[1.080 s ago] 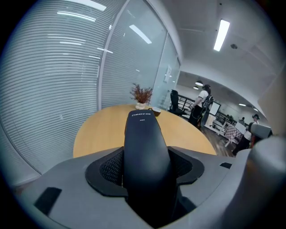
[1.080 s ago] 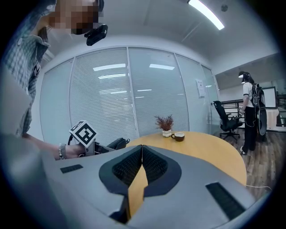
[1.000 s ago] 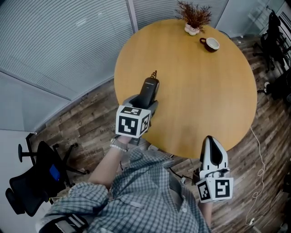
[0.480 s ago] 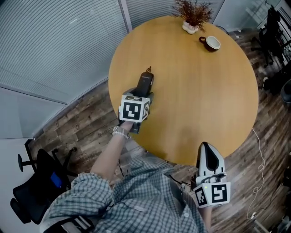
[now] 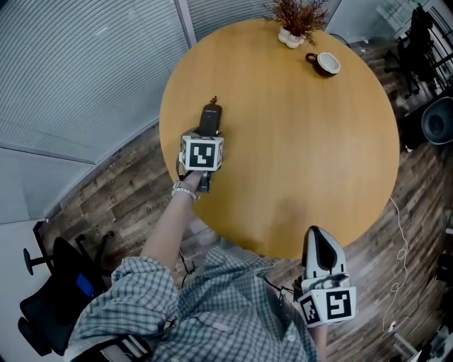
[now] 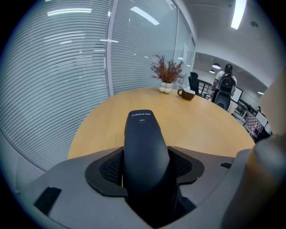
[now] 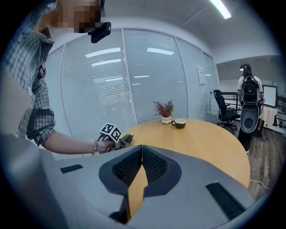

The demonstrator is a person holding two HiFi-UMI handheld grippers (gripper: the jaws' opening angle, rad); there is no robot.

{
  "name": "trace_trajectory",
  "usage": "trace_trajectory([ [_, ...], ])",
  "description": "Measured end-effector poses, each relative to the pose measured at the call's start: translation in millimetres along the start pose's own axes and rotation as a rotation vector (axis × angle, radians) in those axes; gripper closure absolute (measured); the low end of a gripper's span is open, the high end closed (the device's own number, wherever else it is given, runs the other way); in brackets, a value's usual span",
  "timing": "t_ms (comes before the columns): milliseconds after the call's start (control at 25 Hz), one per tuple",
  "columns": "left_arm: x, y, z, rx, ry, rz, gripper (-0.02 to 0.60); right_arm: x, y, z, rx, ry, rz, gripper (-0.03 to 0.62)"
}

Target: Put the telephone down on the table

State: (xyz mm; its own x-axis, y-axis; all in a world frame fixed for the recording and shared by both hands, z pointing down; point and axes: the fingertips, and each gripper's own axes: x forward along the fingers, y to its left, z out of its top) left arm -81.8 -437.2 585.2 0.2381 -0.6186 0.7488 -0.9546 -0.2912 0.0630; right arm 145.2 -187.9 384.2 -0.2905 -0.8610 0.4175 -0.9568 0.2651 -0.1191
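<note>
A black telephone handset (image 5: 209,119) (image 6: 144,147) sticks out of my left gripper (image 5: 204,134) (image 6: 145,167), whose jaws are shut on its lower part. It hangs over the left side of the round wooden table (image 5: 311,141). In the right gripper view the handset (image 7: 126,139) shows by the marker cube. My right gripper (image 5: 322,247) (image 7: 141,152) stays off the table's near edge, shut, with nothing between its jaws.
A small potted dry plant (image 5: 293,20) (image 6: 166,76) and a brown cup (image 5: 324,63) (image 6: 186,93) stand at the table's far side. Office chairs (image 5: 49,283) stand on the wooden floor. A person with a backpack (image 7: 248,103) stands to the right.
My left gripper has carried the handset further out over the table, away from me. My right gripper has hardly moved.
</note>
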Motion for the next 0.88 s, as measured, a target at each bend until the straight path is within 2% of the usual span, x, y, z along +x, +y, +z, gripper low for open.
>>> trace_trajectory([
  [120,4.1,2.6,0.0,0.037,0.014,0.031,0.296,1.1,0.1,-1.0,0.004,0.005,-0.005,0.584],
  [280,12.9,1.6,-1.6,0.147,0.045,0.068,0.291,2.8,1.6,-1.7,0.009,0.004,-0.005,0.584],
  [360,14.9,1.5,-2.5,0.201,0.041,0.103,0.290,1.2,3.2,-2.3,0.007,0.004,-0.004,0.584],
  [440,16.3,0.6,-2.8,0.225,0.025,0.128,0.290,-1.1,4.3,-2.5,0.005,0.002,-0.005,0.583],
  [680,26.4,-6.9,-11.8,0.224,0.054,0.124,0.290,-11.5,-0.6,-5.7,0.003,0.002,-0.018,0.584],
  [880,21.8,-7.9,-12.5,0.134,0.069,0.074,0.281,-19.5,0.3,-8.8,0.002,-0.001,-0.014,0.583],
])
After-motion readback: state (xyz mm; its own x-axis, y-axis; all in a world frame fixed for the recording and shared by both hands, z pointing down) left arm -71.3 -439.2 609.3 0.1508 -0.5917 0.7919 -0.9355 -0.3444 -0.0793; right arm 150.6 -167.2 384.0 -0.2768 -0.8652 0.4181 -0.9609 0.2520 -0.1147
